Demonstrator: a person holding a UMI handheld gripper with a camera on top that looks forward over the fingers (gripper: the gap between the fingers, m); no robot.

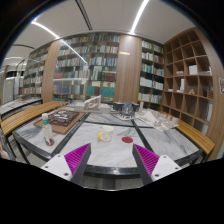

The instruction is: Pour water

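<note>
My gripper (112, 160) is open and holds nothing; its two fingers with magenta pads (77, 157) stand wide apart above the near edge of a white table (110, 148). On the table beyond the fingers stand a clear bottle with a red cap (47, 130) to the left, a small yellowish thing (101, 134) near the middle, and a small red thing (127, 140) to its right. All lie well ahead of the fingers, none between them.
A brown box (66, 119) with items sits at the table's far left. White clutter (152, 119) lies at the far right. Wooden benches (24, 117) flank the table. Bookshelves (100, 65) fill the back wall.
</note>
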